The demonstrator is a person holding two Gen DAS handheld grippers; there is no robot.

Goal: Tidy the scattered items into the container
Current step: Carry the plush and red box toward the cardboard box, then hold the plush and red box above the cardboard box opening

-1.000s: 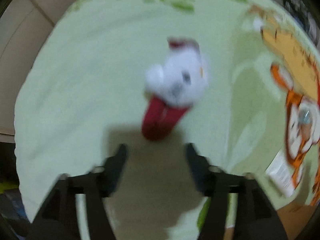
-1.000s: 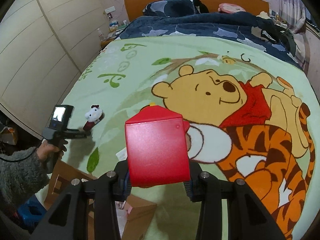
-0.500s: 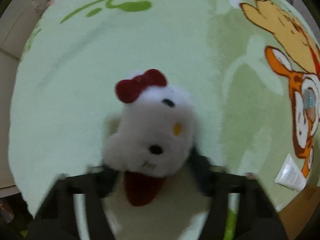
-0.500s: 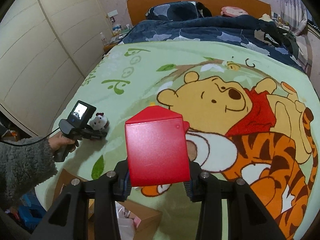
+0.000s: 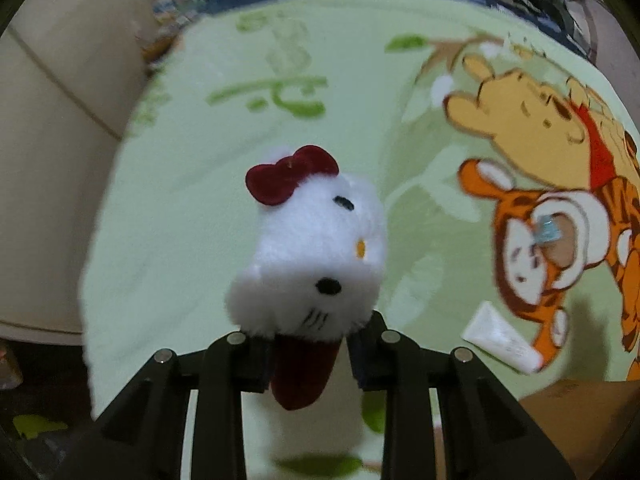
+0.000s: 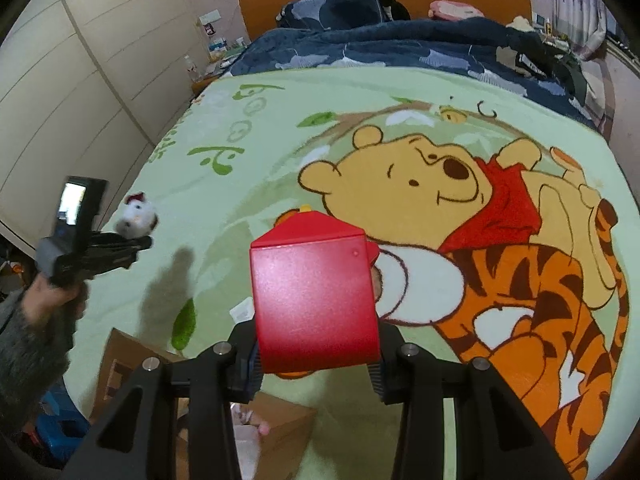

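Observation:
A white plush cat (image 5: pixel 316 256) with a red bow and a red body hangs above the green blanket (image 5: pixel 192 216). My left gripper (image 5: pixel 308 344) has its jaws closing on the toy's red body, and the pads press it from both sides. The right wrist view shows the same plush cat (image 6: pixel 138 216) at the left gripper (image 6: pixel 138 242), held up by a hand in a grey sleeve. My right gripper (image 6: pixel 316 360) is shut on a red box (image 6: pixel 314 296) over the blanket. An open cardboard box (image 6: pixel 280 420) stands below at the bed's near edge.
A white tube (image 5: pixel 500 338) lies on the blanket near the cardboard box (image 5: pixel 580 404). A small clear item (image 5: pixel 548 230) rests on the tiger print. A dark quilt (image 6: pixel 400 48) covers the far end of the bed. Cream wardrobe doors (image 6: pixel 80 80) run along the left.
The left gripper came down around the plush cat, closed on it and lifted it off the blanket. The right gripper stayed put with the red box.

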